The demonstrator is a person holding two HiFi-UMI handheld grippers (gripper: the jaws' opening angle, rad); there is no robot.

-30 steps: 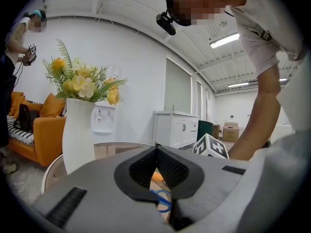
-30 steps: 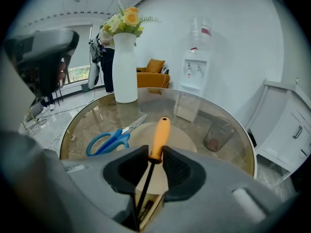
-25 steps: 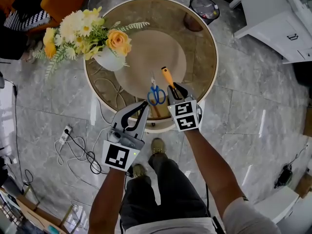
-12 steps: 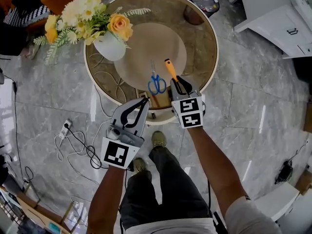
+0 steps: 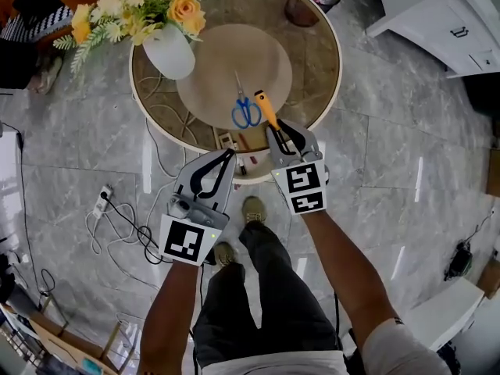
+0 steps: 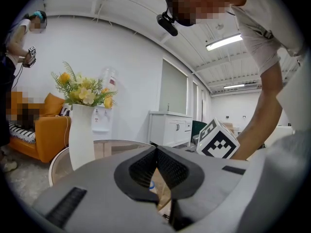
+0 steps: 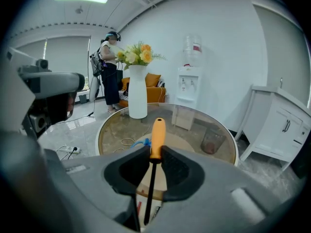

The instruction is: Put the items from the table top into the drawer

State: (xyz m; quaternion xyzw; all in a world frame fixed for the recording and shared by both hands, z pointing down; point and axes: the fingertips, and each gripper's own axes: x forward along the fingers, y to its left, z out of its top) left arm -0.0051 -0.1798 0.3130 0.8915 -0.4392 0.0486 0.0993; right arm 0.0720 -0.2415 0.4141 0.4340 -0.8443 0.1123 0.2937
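My right fingers (image 7: pixel 131 168) are grey with black textured pads, and my left fingers (image 6: pixel 143 168) are the same. The marker cube (image 5: pixel 305 187) on my right shows black-and-white square patterns. The screwdriver (image 7: pixel 156 137) has an orange handle and a black shaft. The scissors (image 5: pixel 246 114) have blue handles. The worktop (image 5: pixel 316 69) is brown glass with a cream rim and a pale beige disc in the middle. The vase (image 5: pixel 169 51) is white, its flowers (image 5: pixel 133 10) yellow, cream and orange. The floor (image 5: pixel 86 155) is grey, veined like marble.
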